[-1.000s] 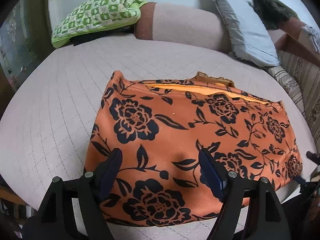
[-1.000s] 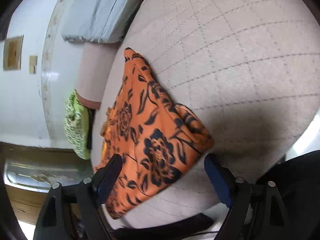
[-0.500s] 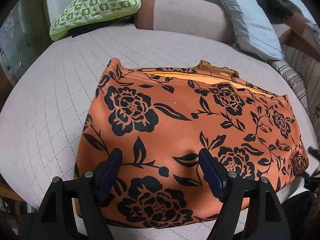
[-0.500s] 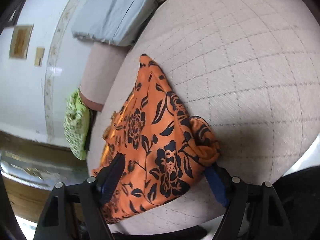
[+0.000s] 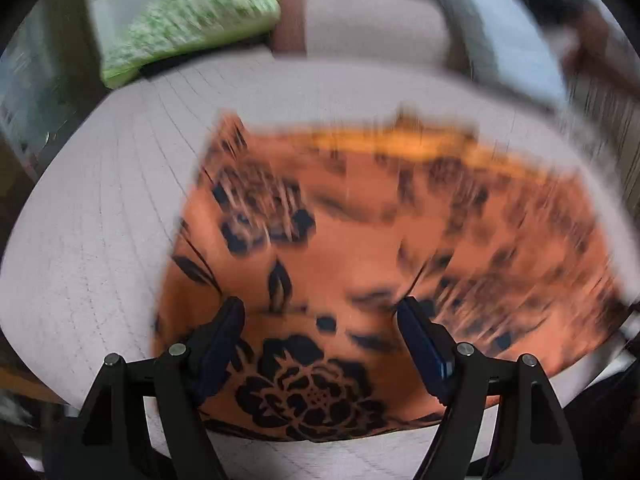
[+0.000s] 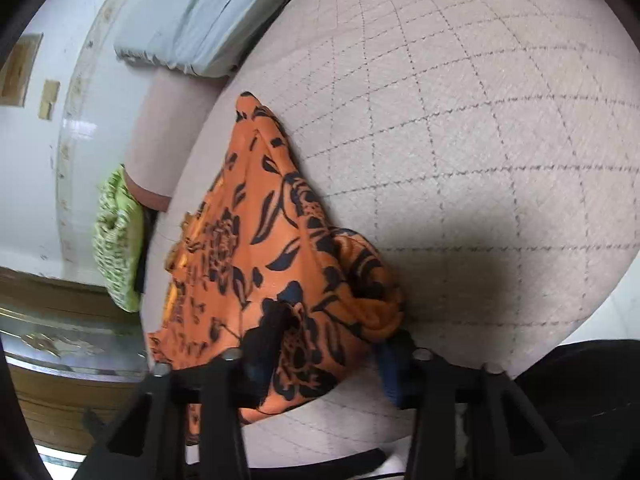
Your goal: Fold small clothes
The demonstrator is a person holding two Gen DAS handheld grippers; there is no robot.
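In the left wrist view, a green patterned cushion (image 5: 192,20) lies at the far left edge of the bed (image 5: 100,220), propped against a pinkish bolster (image 5: 372,28) that runs along the head. Much of this view is smeared by motion blur. The orange floral garment (image 5: 360,248) is spread flat across the middle of the quilted bed cover, its near hem close to the bed's front edge and a brighter orange inner layer showing along its far edge. The left gripper (image 5: 320,312) hovers over the near part of the garment with its fingers (image 5: 224,332) wide apart; whether they touch the cloth cannot be told. To the right, a pale grey pillow (image 5: 480,32) leans at the bed's far corner.

In the right wrist view, the green cushion (image 6: 118,240) and bolster (image 6: 168,128) sit at the left, with the grey pillow (image 6: 200,12) above them. The garment (image 6: 256,240) lies left of centre, and its near corner is bunched up and lifted into the right gripper (image 6: 324,356), whose fingers (image 6: 262,344) are clamped on that gathered cloth. To the right, the bed cover (image 6: 480,120) stretches away, a dark shadow falling just beside the raised corner.
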